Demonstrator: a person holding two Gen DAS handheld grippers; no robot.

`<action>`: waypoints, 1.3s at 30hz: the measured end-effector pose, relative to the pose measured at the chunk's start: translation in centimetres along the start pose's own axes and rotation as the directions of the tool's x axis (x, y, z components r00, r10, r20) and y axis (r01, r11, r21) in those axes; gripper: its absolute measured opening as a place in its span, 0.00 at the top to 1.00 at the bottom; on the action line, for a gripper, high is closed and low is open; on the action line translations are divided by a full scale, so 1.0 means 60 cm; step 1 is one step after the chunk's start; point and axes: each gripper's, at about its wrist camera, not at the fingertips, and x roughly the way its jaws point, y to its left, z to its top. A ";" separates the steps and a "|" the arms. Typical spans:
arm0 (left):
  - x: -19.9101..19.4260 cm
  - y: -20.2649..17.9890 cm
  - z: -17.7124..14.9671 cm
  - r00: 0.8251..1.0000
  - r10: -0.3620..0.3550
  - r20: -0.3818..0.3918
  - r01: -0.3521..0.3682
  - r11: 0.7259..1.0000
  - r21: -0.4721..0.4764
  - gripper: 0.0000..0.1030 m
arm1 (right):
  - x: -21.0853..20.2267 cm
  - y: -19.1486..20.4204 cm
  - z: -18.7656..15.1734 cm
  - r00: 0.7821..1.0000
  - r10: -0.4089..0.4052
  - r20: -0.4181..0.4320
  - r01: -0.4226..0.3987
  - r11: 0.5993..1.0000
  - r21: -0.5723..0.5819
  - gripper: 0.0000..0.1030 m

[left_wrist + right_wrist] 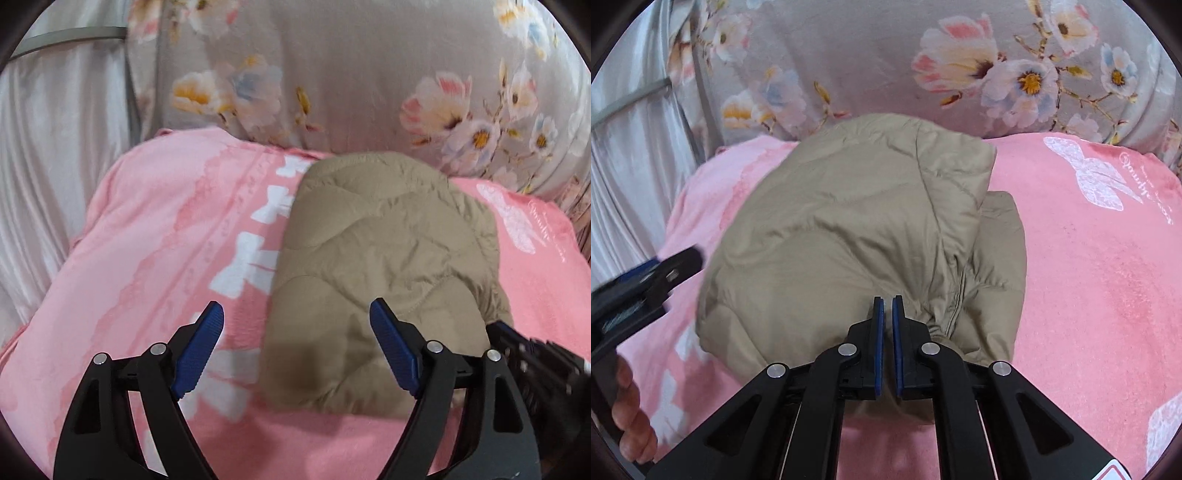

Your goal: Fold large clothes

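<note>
A tan quilted jacket (388, 258) (849, 229) lies folded into a thick bundle on a pink blanket (147, 240) (1089, 258). My left gripper (295, 314) hangs open above the bundle's near left edge, with nothing between its blue pads (207, 339). In the right wrist view it shows at the left edge (646, 280), held by a hand (628, 406). My right gripper (888, 302) is shut over the jacket's near edge. The fabric puckers beside its right finger, and I see no cloth between the pads. The left wrist view catches it blurred at the far right (535, 362).
A grey quilt with a flower print (351, 74) (886, 55) is piled behind the blanket. Pale shiny fabric (55, 147) (628, 166) hangs at the left. White bow and butterfly prints mark the pink blanket on both sides of the jacket.
</note>
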 end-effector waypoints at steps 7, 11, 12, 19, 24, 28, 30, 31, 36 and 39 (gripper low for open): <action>0.059 -0.028 -0.036 1.000 0.017 -0.018 -0.018 1.000 -0.018 0.20 | 0.033 -0.006 -0.038 1.000 -0.017 0.013 0.017 1.000 -0.018 0.95; 0.075 -0.019 -0.048 1.000 0.006 -0.015 -0.006 0.999 -0.047 0.14 | 0.038 0.000 -0.049 0.998 -0.047 0.043 0.049 0.998 -0.046 0.95; 0.077 -0.020 -0.051 1.000 0.007 -0.010 -0.008 0.999 -0.044 0.14 | 0.039 0.005 -0.051 0.997 -0.061 0.045 0.064 0.996 -0.058 0.95; 0.078 -0.036 -0.066 0.997 0.062 0.045 -0.062 0.998 -0.001 0.14 | 0.043 0.006 -0.052 0.997 -0.064 0.041 0.066 0.996 -0.054 0.95; 0.080 -0.038 -0.074 0.995 0.074 0.067 -0.075 0.997 0.005 0.14 | 0.046 0.011 -0.054 0.996 -0.074 0.041 0.077 0.995 -0.063 0.95; 0.081 -0.037 -0.075 0.995 0.070 0.069 -0.070 0.998 0.001 0.14 | 0.048 0.011 -0.054 0.997 -0.073 0.040 0.075 0.995 -0.061 0.95; 0.082 -0.037 -0.076 0.995 0.070 0.073 -0.070 0.998 0.000 0.14 | 0.048 0.011 -0.054 0.996 -0.074 0.041 0.076 0.995 -0.060 0.95; 0.082 -0.037 -0.076 0.995 0.069 0.074 -0.069 0.998 -0.001 0.14 | 0.048 0.011 -0.054 0.996 -0.074 0.041 0.076 0.995 -0.060 0.95; 0.076 -0.029 -0.078 0.994 0.053 0.093 -0.050 0.998 -0.026 0.12 | 0.045 0.007 -0.055 0.997 -0.060 0.050 0.062 0.997 -0.050 0.95; 0.044 -0.032 -0.085 0.992 0.071 0.101 -0.069 0.997 -0.029 0.12 | 0.012 0.003 -0.061 0.996 -0.059 0.068 0.062 0.997 -0.044 0.77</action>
